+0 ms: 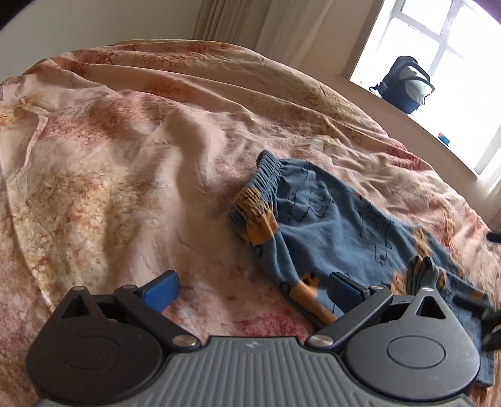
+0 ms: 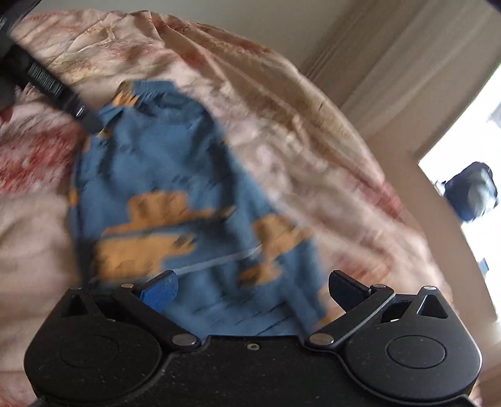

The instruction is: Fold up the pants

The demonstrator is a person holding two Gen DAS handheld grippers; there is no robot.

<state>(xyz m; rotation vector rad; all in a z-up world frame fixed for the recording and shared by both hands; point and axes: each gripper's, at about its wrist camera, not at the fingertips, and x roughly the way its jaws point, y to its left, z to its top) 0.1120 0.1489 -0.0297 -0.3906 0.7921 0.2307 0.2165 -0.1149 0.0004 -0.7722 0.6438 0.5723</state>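
Blue pants [image 1: 328,225] with yellow vehicle prints lie rumpled on the bed, with the elastic waistband [image 1: 266,175] at the far end. My left gripper [image 1: 253,291] hovers open at the pants' near left edge, its right finger over the fabric and its left finger over bare bedspread. In the right wrist view the pants [image 2: 162,175] look blurred. My right gripper [image 2: 253,289] is open low over them, with cloth beneath both fingers and nothing pinched. A black ribbed part of the other gripper [image 2: 47,81] reaches the pants' far left corner. Dark blurred gripper parts [image 1: 421,274] rest on the pants at right.
A wrinkled pink and beige floral bedspread [image 1: 125,156] covers the whole bed. On the sill of a bright window [image 1: 438,47] at the right sits a dark blue backpack [image 1: 405,84] with a small blue item [image 1: 444,137] nearby. Curtains [image 1: 231,22] hang behind the bed.
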